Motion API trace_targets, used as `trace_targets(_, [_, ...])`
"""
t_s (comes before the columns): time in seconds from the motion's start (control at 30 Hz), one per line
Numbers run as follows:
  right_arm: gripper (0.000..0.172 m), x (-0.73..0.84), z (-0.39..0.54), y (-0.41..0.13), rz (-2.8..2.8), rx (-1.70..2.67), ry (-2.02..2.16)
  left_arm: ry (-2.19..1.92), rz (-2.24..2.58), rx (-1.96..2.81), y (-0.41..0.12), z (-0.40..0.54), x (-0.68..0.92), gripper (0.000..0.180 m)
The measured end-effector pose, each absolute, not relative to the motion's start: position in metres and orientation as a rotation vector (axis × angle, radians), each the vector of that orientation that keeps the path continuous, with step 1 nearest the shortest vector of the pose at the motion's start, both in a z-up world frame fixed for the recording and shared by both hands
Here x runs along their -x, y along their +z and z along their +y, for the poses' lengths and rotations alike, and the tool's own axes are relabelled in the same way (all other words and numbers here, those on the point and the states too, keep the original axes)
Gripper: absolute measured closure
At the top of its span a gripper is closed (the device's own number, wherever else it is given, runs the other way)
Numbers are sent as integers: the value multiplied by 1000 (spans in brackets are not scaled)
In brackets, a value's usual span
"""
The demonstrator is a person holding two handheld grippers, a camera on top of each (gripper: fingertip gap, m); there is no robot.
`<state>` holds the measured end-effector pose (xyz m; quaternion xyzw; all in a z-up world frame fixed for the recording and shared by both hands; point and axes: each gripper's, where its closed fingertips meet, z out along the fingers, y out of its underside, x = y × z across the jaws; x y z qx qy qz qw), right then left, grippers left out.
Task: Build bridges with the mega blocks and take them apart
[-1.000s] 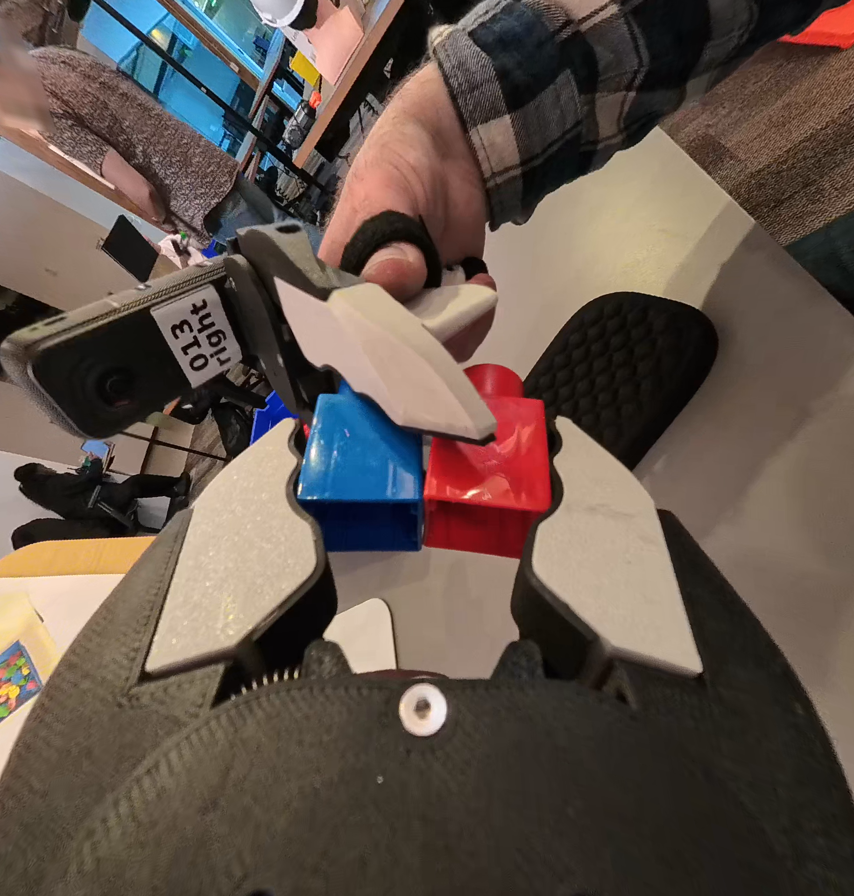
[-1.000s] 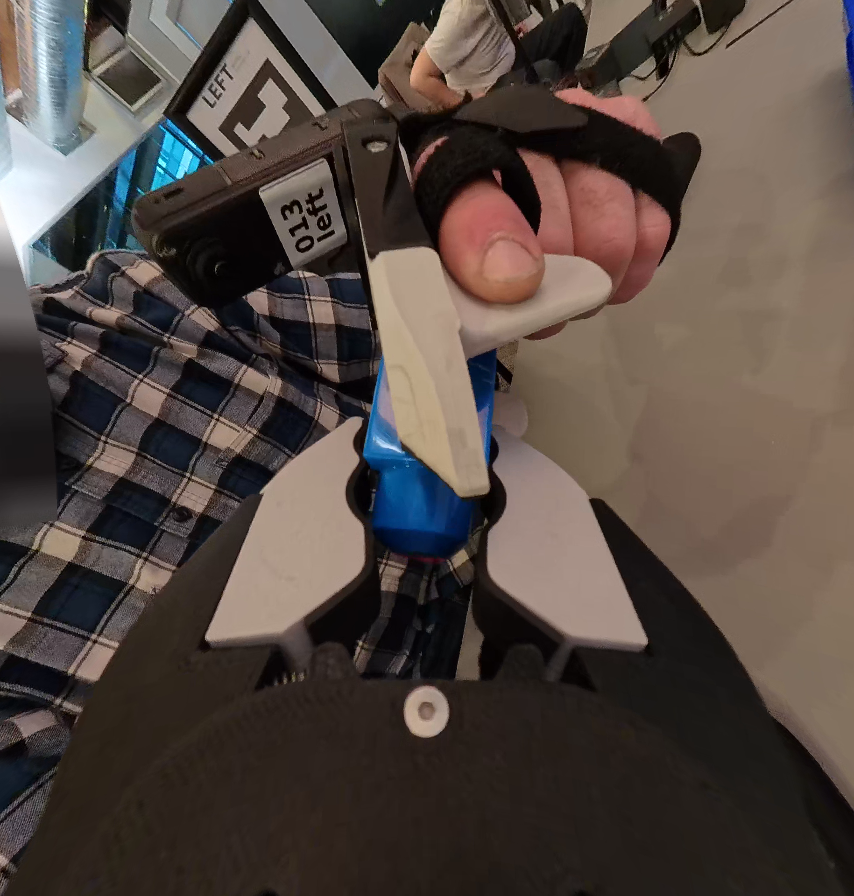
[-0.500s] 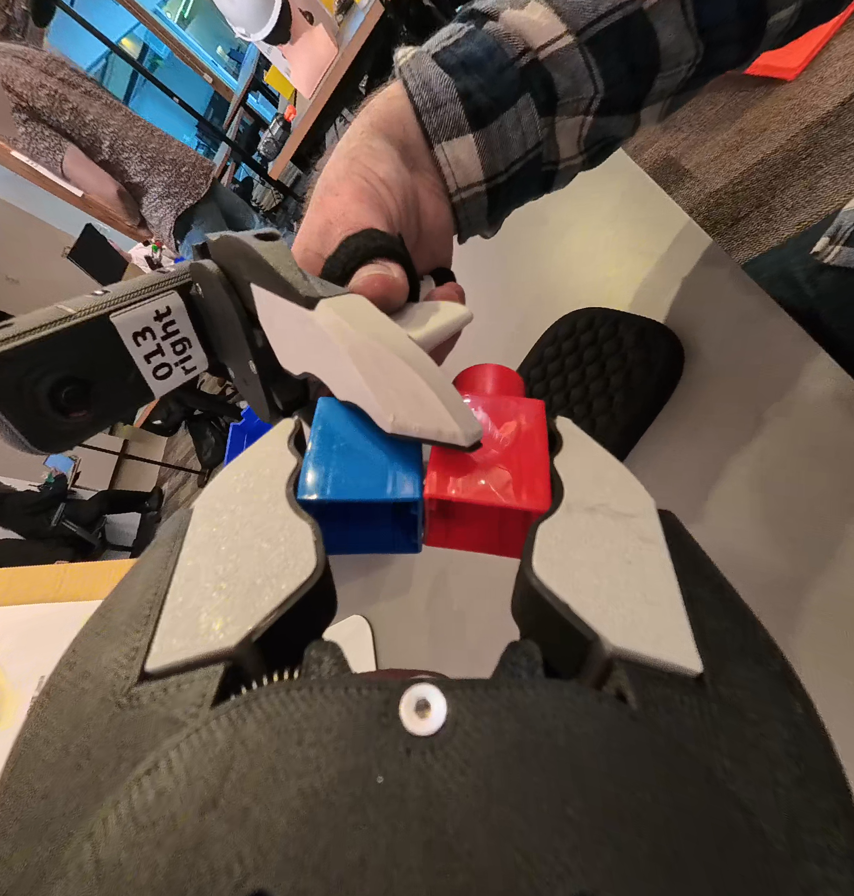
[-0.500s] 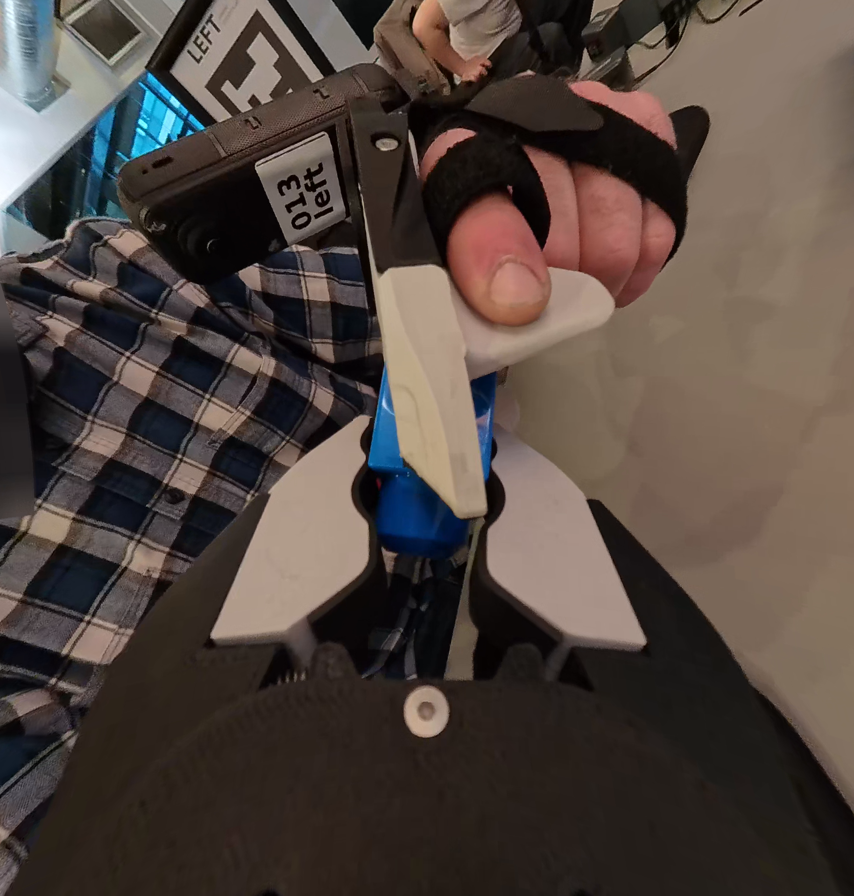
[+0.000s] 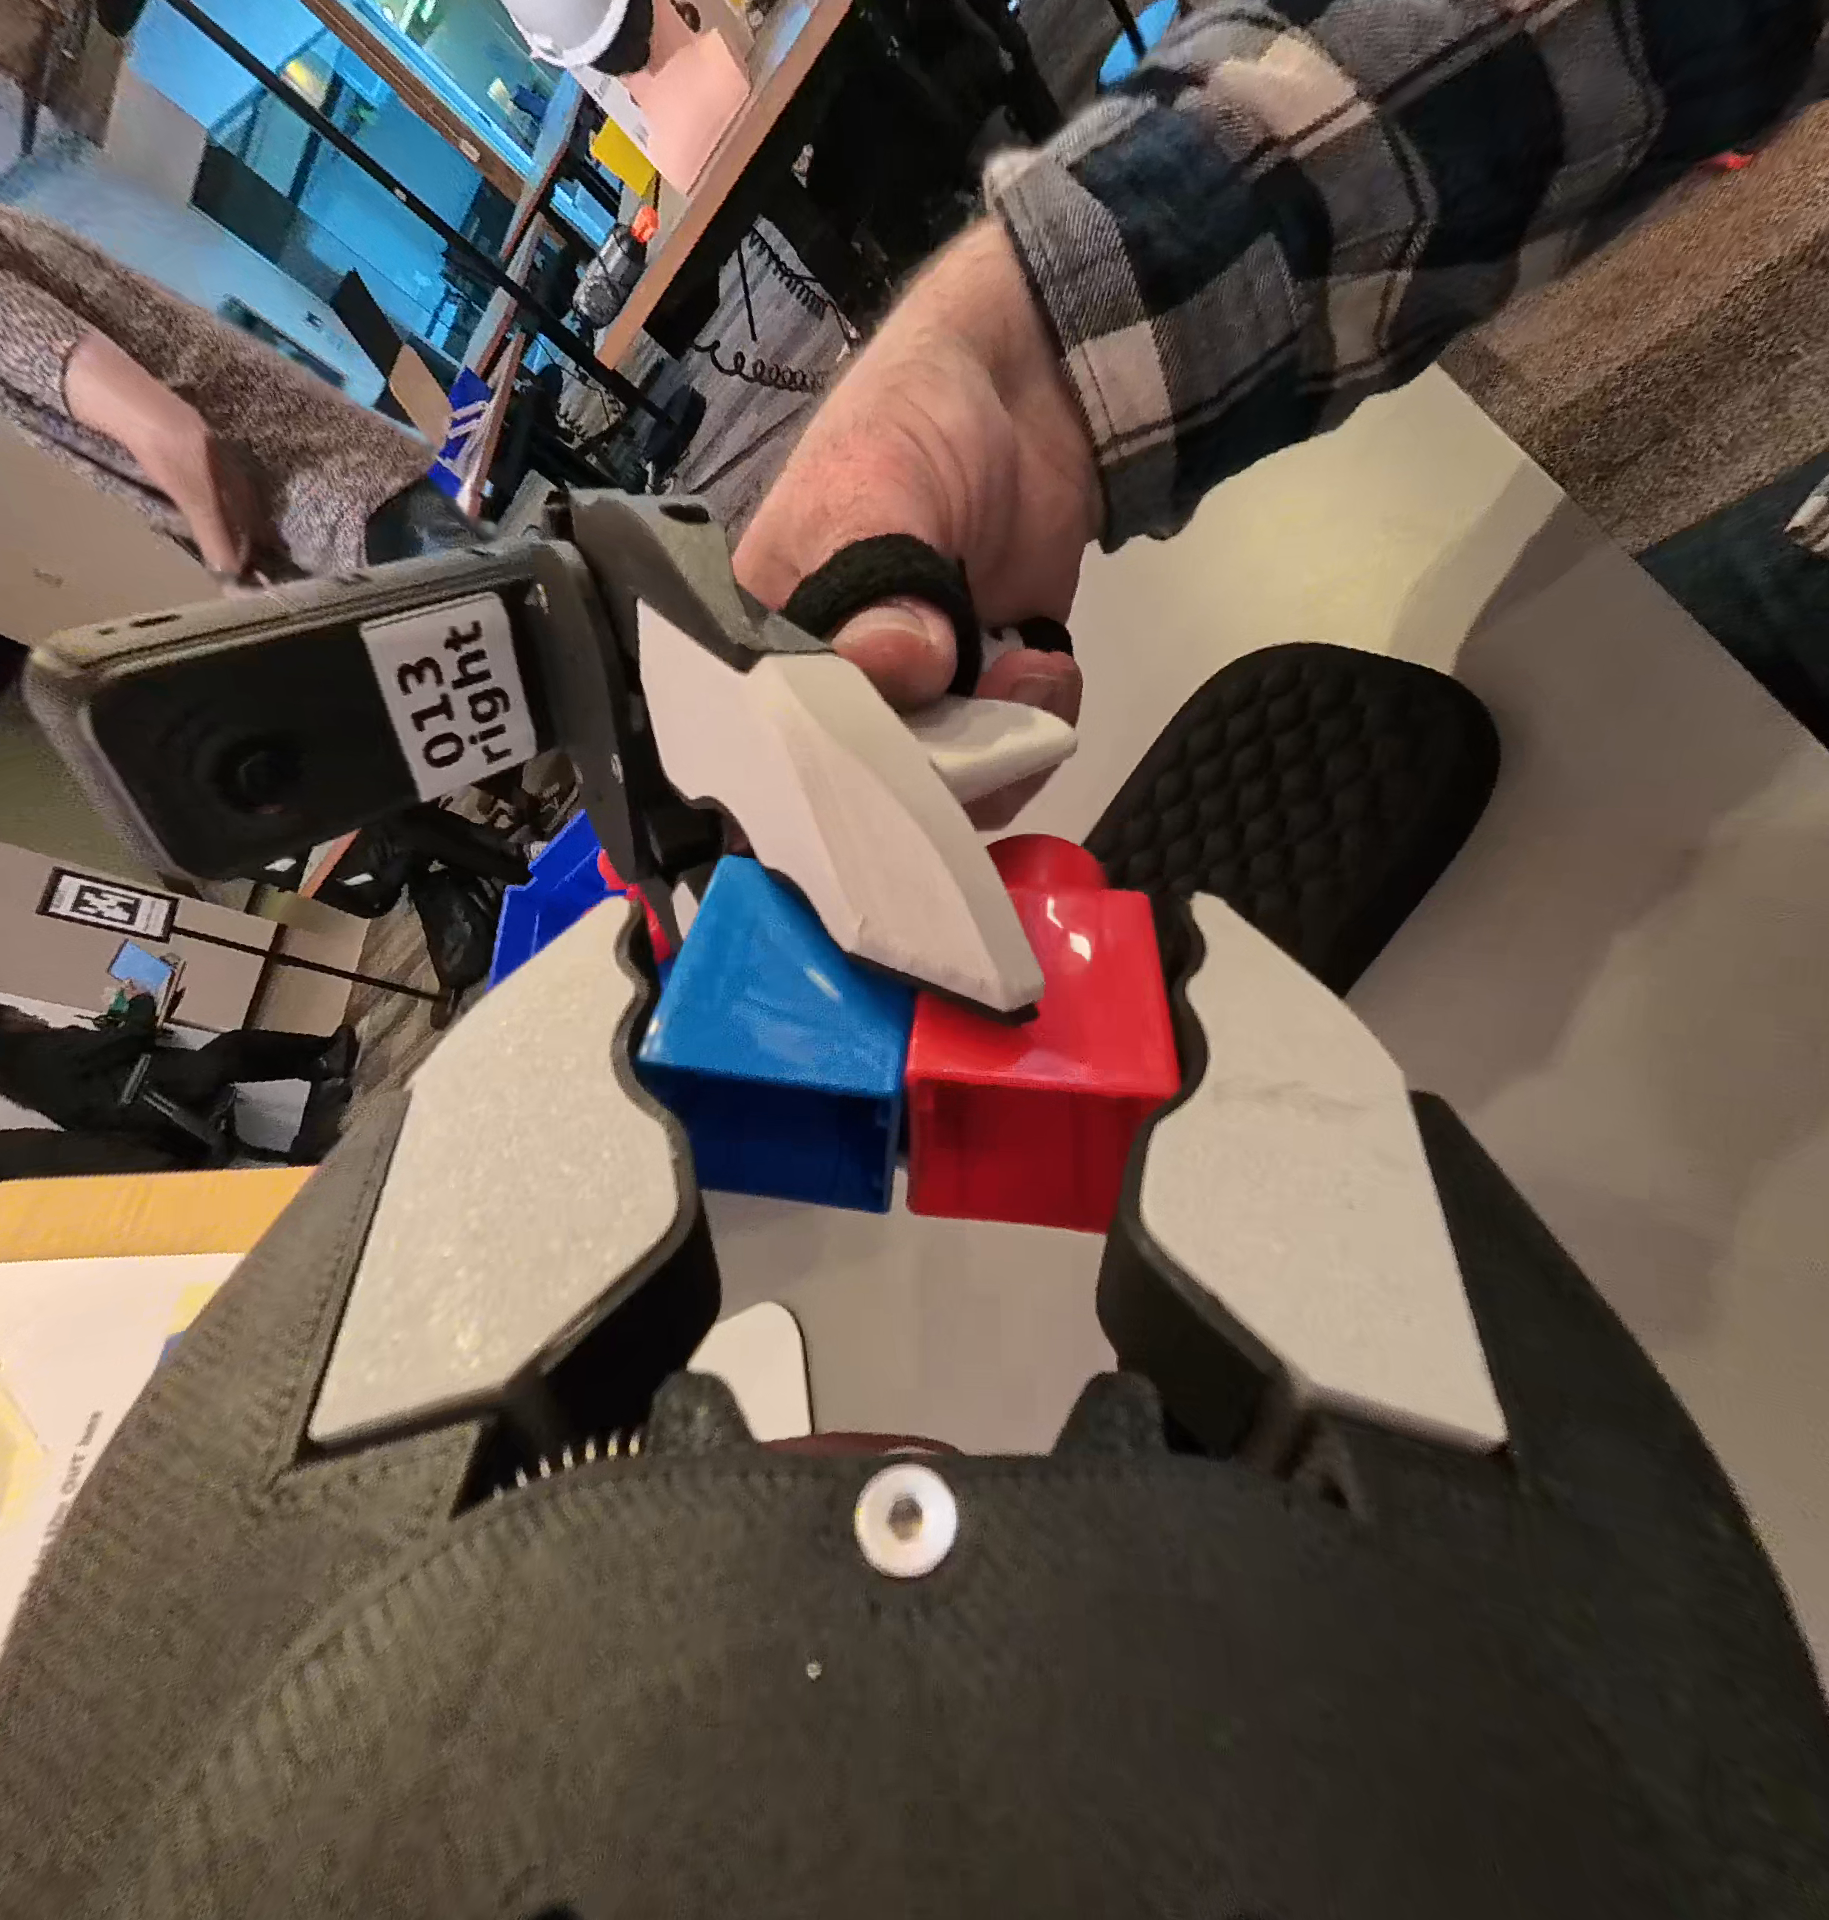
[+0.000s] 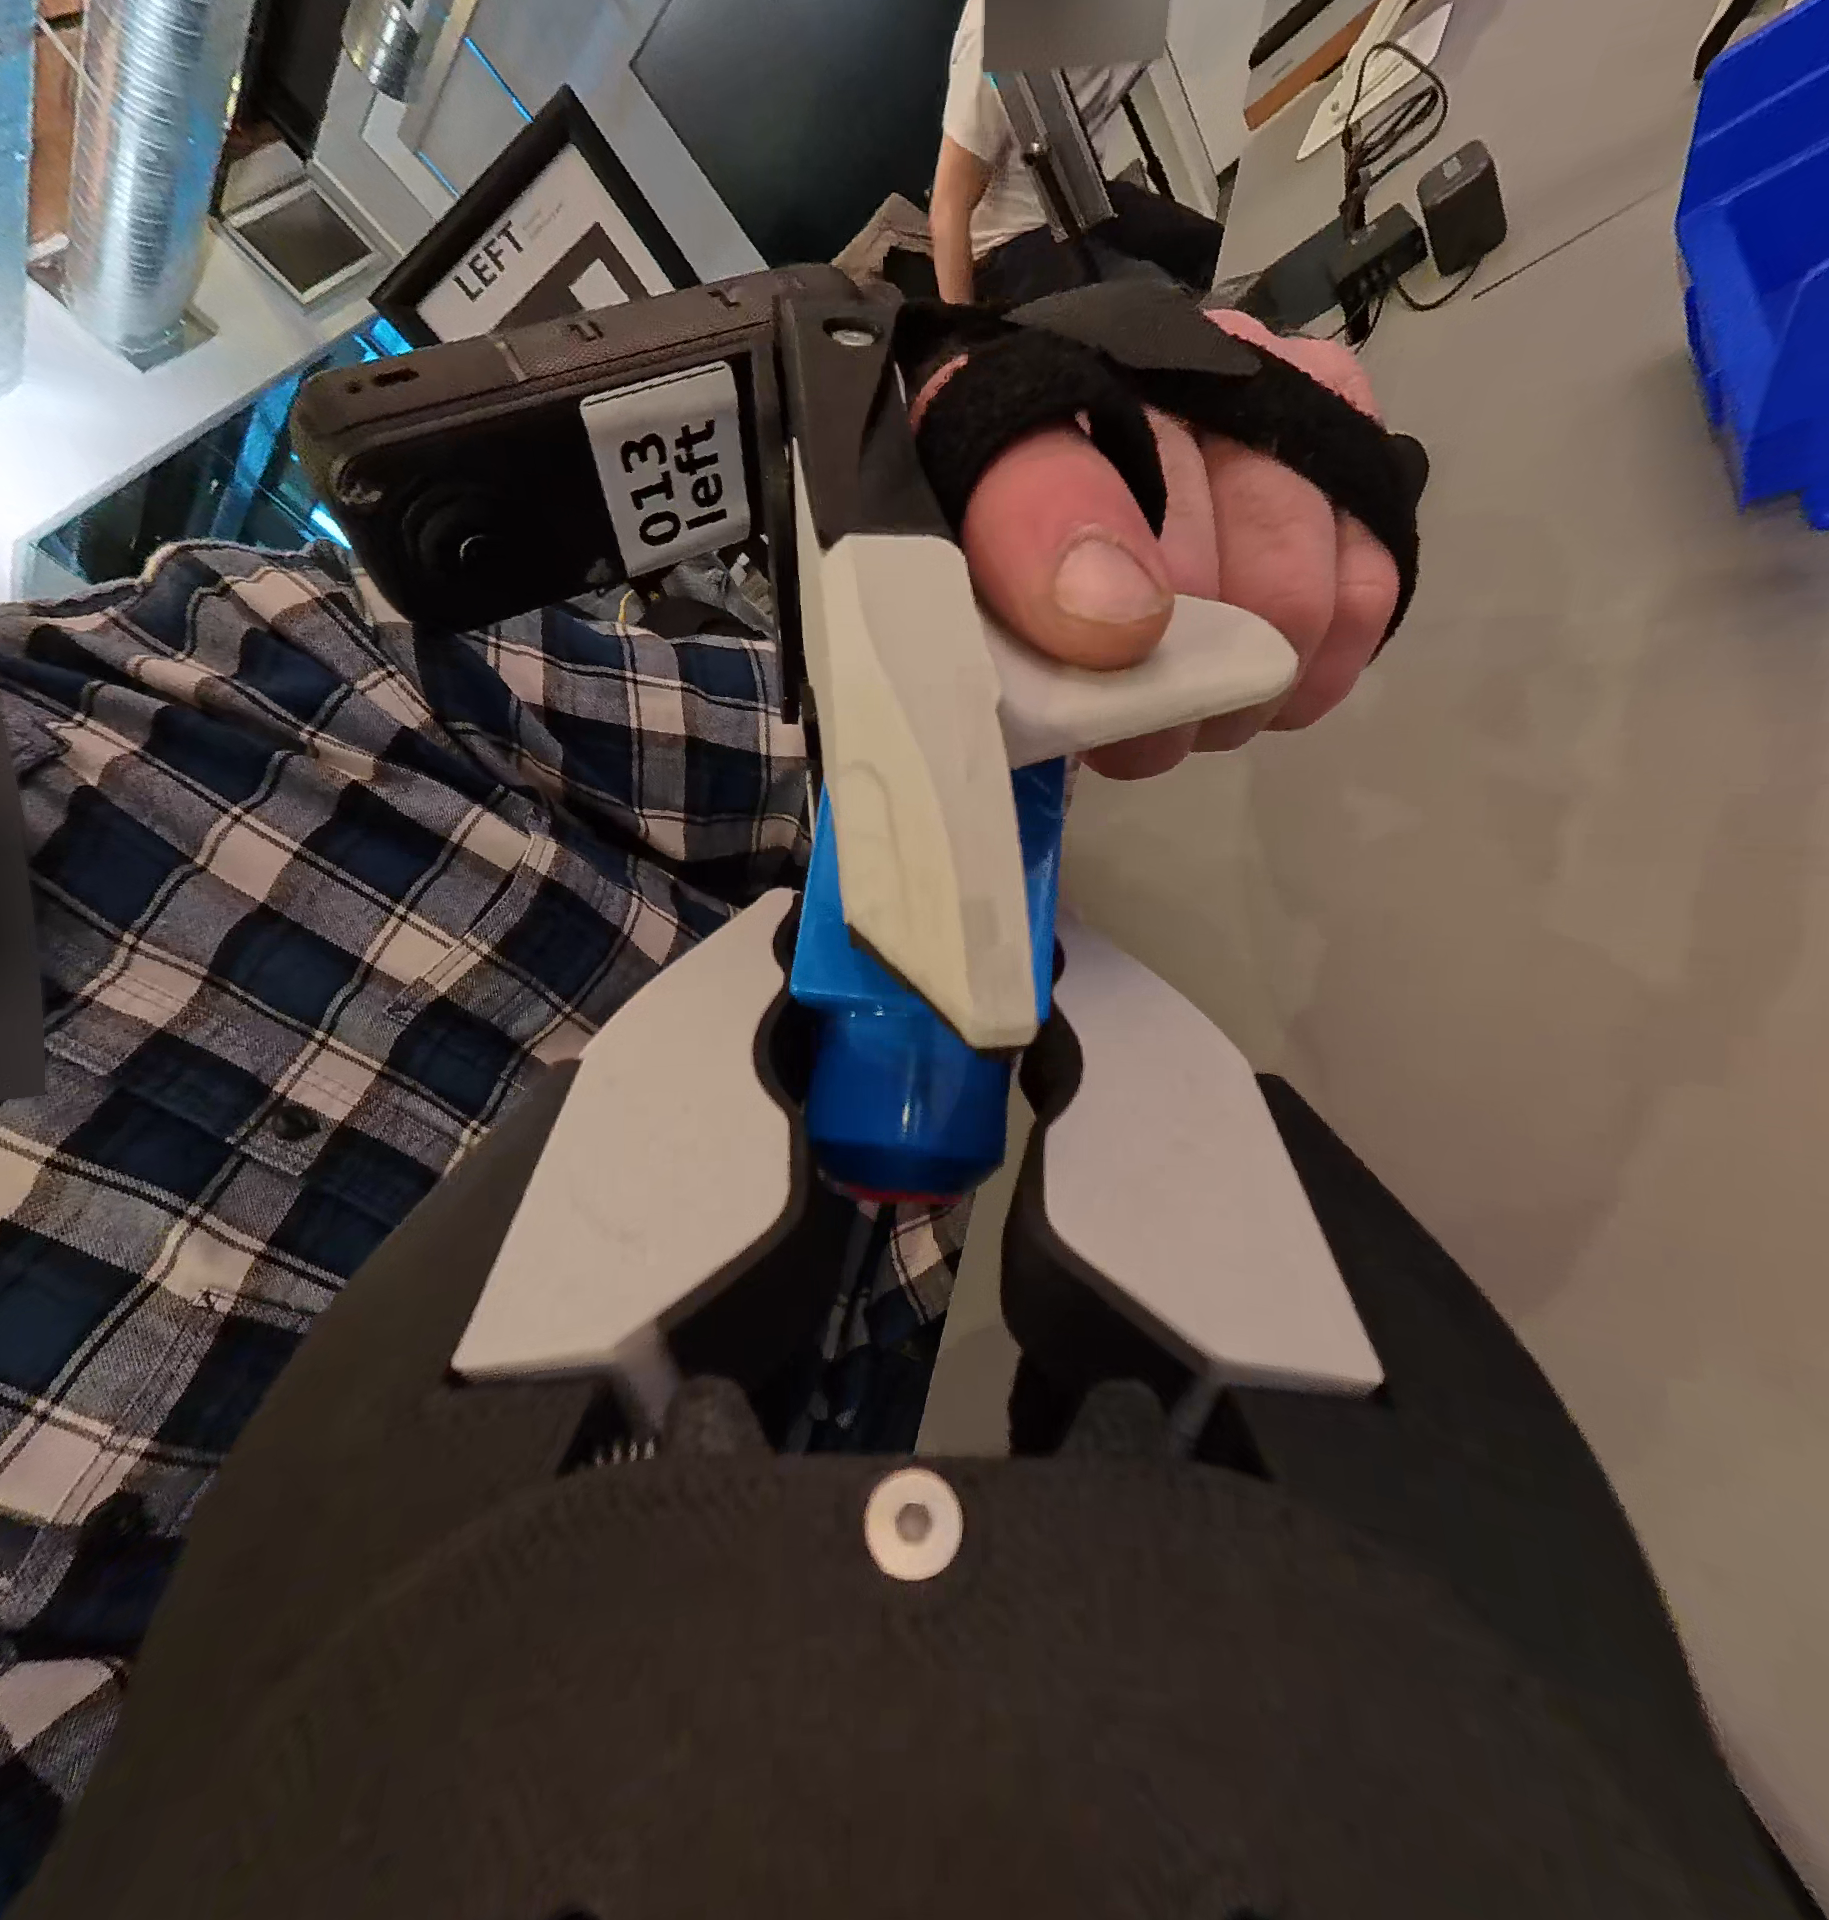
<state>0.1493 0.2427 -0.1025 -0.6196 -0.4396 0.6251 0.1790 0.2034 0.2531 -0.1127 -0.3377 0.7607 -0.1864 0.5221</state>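
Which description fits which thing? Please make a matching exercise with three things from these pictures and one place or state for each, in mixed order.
Things:
1. blue block
2. red block
3. blue bin

Descriptions:
a. stands apart at the picture's upper right edge in the right wrist view
b. touches the right-hand finger of the left gripper in the left wrist view
c. held between the fingers of the right gripper

Pairs: 1-c, 2-b, 3-a

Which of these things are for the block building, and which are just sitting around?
For the job:
- blue block, pinched in the right tool
- red block, pressed beside it in the left tool

Just around:
- blue bins
- black padded thing on the table
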Motion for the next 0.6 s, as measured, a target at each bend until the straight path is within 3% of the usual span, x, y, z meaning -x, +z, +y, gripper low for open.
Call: trace_targets(0.6, [133,-148,234,-98,-1315,1711,1804,-483,1810,783,-105,247,-203,89])
